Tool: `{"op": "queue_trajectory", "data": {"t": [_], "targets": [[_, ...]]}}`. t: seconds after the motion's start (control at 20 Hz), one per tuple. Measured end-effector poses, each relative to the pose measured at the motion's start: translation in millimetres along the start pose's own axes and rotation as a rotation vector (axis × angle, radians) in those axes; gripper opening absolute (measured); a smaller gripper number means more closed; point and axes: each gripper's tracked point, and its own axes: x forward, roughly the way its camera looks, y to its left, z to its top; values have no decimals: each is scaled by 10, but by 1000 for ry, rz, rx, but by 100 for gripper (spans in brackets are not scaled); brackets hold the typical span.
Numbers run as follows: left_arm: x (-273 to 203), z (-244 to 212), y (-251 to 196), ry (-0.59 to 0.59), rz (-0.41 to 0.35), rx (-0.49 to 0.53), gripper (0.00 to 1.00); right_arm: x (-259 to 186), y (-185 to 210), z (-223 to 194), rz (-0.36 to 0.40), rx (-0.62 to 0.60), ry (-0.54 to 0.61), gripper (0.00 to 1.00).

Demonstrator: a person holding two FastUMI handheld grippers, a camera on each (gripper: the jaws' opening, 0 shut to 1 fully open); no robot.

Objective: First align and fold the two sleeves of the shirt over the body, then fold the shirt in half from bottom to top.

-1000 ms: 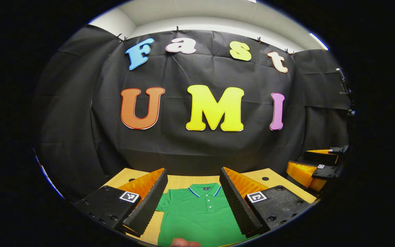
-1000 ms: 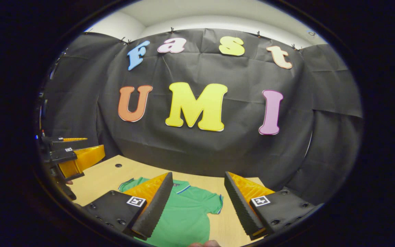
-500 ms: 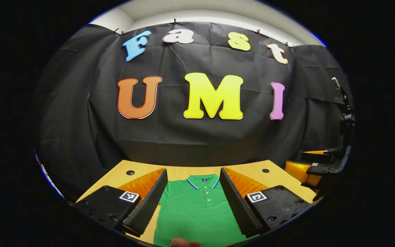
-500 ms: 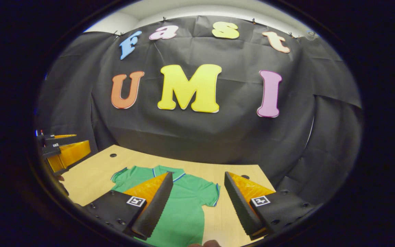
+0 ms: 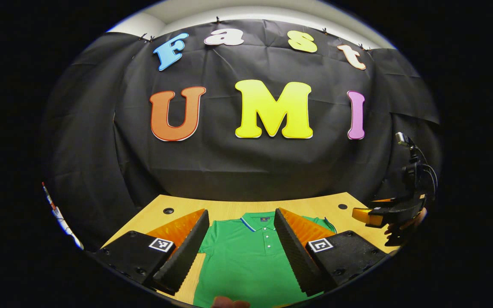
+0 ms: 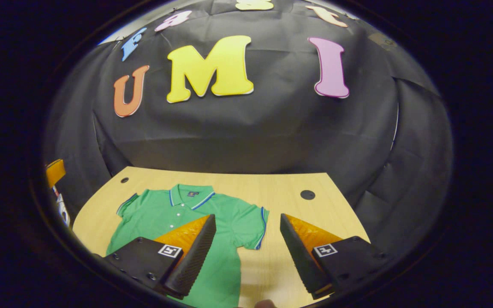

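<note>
A green polo shirt (image 5: 246,261) (image 6: 173,216) with blue-and-white trim lies flat on the wooden table (image 6: 272,188), collar toward the wall, both short sleeves spread out. My left gripper (image 5: 240,248) is open above the shirt's chest, nothing between its fingers. My right gripper (image 6: 246,252) is open above the table just beside the shirt's right sleeve (image 6: 253,226). In the left gripper view the right gripper (image 5: 383,211) appears at the far right, held in a hand. A part of the left gripper (image 6: 54,171) shows at the left edge of the right gripper view.
The table (image 5: 229,209) has round cable holes near its back corners (image 6: 307,194) (image 5: 168,211). Black cloth walls close in behind and on both sides. Bare wood lies right of the shirt.
The right gripper has tilted down and moved forward, bringing more of the table and the shirt's right sleeve into view. The left gripper has shifted slightly; the shirt has not moved.
</note>
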Motion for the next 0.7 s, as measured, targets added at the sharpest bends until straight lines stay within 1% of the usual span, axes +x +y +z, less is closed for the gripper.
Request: {"op": "queue_trajectory", "data": {"t": [0.15, 0.2, 0.3, 0.35, 0.5, 0.55, 0.7], "targets": [[6, -59, 4, 17, 14, 14, 98, 379, -27, -279, 27, 47, 92, 96], [11, -83, 7, 27, 19, 20, 98, 489, -59, -371, 23, 58, 124, 94], [22, -142, 31, 38, 28, 25, 98, 805, -130, -556, 18, 64, 173, 98], [47, -183, 32, 48, 31, 25, 98, 925, -154, -666, 13, 72, 202, 94], [66, -358, 42, 92, 43, 34, 99, 1259, -250, -811, -12, 93, 227, 94], [73, -398, 28, 105, 45, 33, 99, 1341, -275, -856, -20, 84, 235, 96], [113, -525, 26, 139, 54, 26, 98, 1513, -298, -913, -30, 76, 244, 96]]}}
